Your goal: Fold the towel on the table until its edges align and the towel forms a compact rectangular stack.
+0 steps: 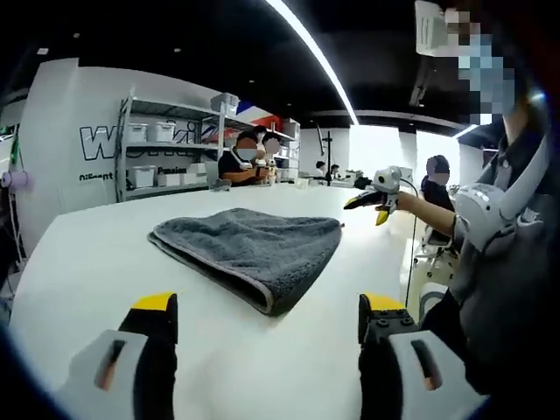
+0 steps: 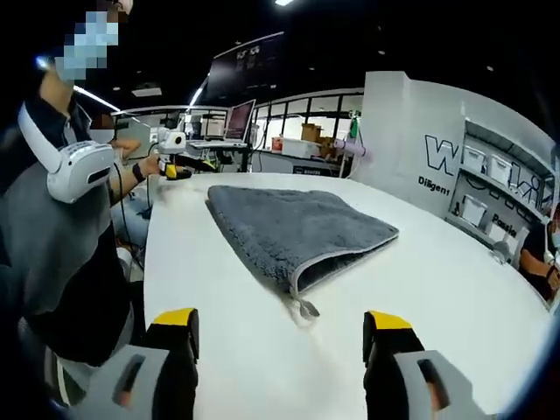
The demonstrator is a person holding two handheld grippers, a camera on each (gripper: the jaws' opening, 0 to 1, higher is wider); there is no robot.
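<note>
Jaws wide apart and empty on the left gripper (image 1: 267, 319) in the left gripper view, yellow tips hovering above the white tabletop (image 1: 87, 262) just short of the towel. Ahead of them lies the grey terry towel with its pale stitched hem (image 1: 252, 245), already doubled over, the folded edge curling toward the camera and two layers showing at the near corner. Off to the right of this view, the right gripper (image 1: 378, 203) is held out over the far side of the table, well apart from the cloth; from this view I can't tell how its jaws stand. Beyond are grey metal shelves loaded with white bins (image 1: 162, 157).

Over to the right gripper view: its own jaws also gape, gripping nothing, poised above the bare table near the towel's open corner, where a small hang loop trails onto the white surface. The left gripper is small here, extended over the table's far edge by the person's outstretched arm.

The danger, as I read it: the layers at that corner sit slightly offset, so pinching just the top layer would peel the fold open, and a one-sided pull would drag the whole stack askew.
</note>
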